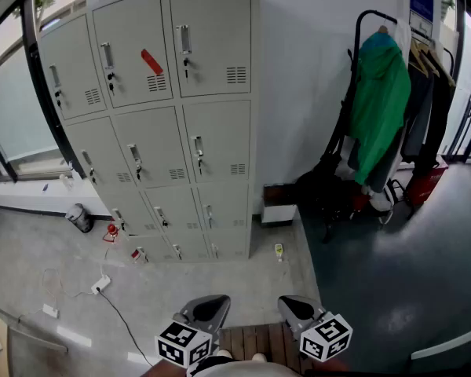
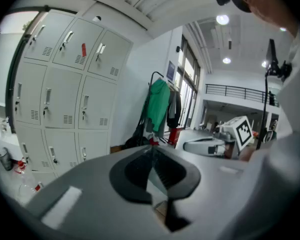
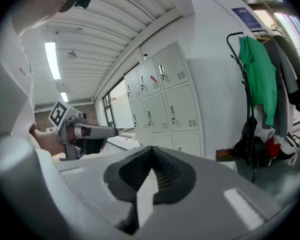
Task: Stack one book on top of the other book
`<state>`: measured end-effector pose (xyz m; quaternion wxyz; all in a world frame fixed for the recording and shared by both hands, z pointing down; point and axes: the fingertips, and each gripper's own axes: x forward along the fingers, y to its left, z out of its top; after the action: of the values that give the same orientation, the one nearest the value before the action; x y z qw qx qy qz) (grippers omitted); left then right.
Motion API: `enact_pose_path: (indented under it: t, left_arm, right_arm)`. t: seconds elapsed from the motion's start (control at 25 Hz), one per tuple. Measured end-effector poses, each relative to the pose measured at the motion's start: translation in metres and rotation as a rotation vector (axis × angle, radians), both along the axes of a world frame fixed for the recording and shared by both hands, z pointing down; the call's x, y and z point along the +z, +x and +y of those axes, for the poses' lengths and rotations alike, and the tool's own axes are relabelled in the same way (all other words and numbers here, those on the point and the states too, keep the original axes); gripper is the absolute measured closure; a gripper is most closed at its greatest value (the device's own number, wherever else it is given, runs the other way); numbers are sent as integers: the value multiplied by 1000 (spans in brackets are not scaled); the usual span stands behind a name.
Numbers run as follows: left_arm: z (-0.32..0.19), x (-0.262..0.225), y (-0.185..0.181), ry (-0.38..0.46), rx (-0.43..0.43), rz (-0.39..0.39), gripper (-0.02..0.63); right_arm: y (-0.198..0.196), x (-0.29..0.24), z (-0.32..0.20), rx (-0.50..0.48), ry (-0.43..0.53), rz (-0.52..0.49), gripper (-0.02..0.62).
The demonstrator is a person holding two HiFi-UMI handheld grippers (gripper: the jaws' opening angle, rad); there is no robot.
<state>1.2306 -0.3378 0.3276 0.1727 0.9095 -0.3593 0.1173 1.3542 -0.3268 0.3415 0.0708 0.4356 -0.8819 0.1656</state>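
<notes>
No book shows in any view. In the head view my left gripper (image 1: 211, 303) and right gripper (image 1: 293, 302) sit side by side at the bottom edge, over a strip of slatted wooden surface (image 1: 251, 342), both pointing toward the lockers. In the left gripper view its jaws (image 2: 151, 155) are shut with nothing between them, and the right gripper (image 2: 210, 145) shows off to the right. The right gripper view shows its own jaws (image 3: 154, 155) shut and empty too, with the left gripper (image 3: 85, 131) at the left.
A bank of grey lockers (image 1: 165, 116) stands ahead. A coat rack with a green jacket (image 1: 381, 108) and bags at its foot is at the right. A power strip and cable (image 1: 100, 285), a small bin (image 1: 80, 218) and a white box (image 1: 279, 214) lie on the floor.
</notes>
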Motion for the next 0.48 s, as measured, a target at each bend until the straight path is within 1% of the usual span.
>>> enact_pose_path:
  t: [0.32, 0.48]
  left_arm:
    - [4, -4, 9, 6, 22, 2, 600]
    - [5, -4, 10, 9, 19, -1, 600]
  right_arm:
    - [2, 1, 4, -4, -2, 6, 594]
    - [1, 1, 7, -7, 3, 9, 594]
